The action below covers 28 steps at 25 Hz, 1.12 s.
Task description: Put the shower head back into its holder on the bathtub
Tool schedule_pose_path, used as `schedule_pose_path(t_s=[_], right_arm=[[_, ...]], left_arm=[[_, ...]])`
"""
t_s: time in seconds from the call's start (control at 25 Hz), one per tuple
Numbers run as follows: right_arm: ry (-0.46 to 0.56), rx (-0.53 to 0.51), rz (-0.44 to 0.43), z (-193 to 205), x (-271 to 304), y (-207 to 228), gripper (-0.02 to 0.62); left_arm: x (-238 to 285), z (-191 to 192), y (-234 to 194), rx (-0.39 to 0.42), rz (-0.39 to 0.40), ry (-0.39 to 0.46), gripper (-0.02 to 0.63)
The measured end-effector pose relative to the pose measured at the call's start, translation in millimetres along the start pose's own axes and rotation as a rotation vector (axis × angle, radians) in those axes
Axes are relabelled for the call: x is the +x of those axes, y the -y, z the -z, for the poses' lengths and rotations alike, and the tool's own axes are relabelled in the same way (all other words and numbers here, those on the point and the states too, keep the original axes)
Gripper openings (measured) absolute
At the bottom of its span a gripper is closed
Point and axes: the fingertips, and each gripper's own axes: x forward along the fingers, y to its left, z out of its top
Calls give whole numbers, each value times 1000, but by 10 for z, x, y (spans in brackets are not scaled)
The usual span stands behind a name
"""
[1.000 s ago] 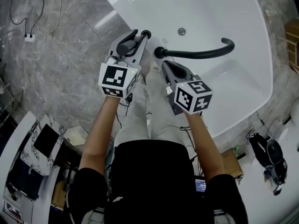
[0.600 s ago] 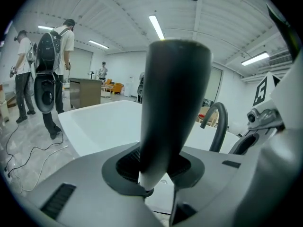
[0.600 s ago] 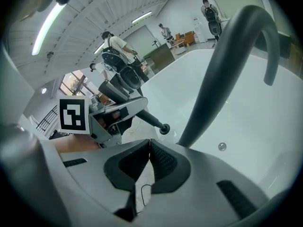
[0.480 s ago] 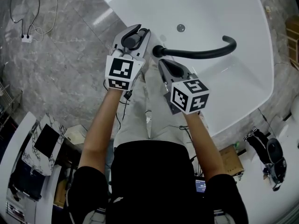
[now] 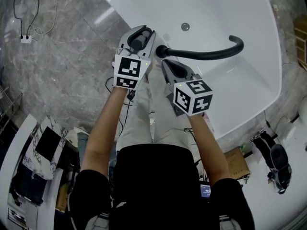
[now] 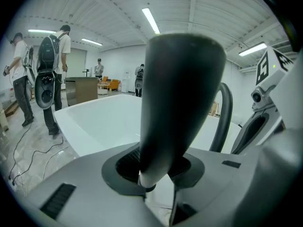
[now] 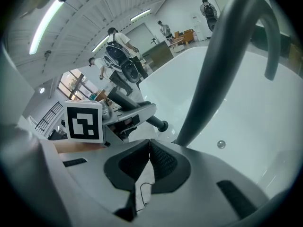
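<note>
A slim black shower head [image 5: 138,40] sits between the jaws of my left gripper [image 5: 145,35], over the near rim of the white bathtub [image 5: 230,95]. In the left gripper view the shower head [image 6: 177,93] fills the middle, and the left gripper [image 6: 158,168] is shut on it. The holder itself is hidden under the gripper. Just to the right, my right gripper [image 5: 165,63] is shut with nothing in it, its pads [image 7: 158,160] touching. It hovers beside the base of the black curved spout [image 5: 206,55]. The right gripper view shows the shower head's tip [image 7: 161,125].
The black spout [image 7: 213,79] arches over the tub. A round metal fitting [image 5: 185,27] sits on the tub's inner wall. Cables [image 5: 29,32] trail across the grey marble floor at left. A black pack [image 5: 276,162] lies at lower right. People [image 6: 52,74] stand beyond the tub.
My left gripper has carried the shower head farther up the picture and slightly right, lower toward the tub rim. The right gripper has stayed almost still.
</note>
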Motion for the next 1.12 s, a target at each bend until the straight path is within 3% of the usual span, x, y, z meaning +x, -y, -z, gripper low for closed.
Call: schedule_pose_path(t_s=[0.56, 0.68, 1.12], right_arm=[[-7, 29, 3, 17, -18, 46, 23], [-4, 31, 3, -8, -36, 44, 23], [36, -27, 5, -307, -324, -164, 23]], left_arm=[[129, 67, 32, 2, 25, -24, 124], [135, 97, 51, -6, 37, -45, 162], [-306, -107, 96, -19, 48, -50, 185]])
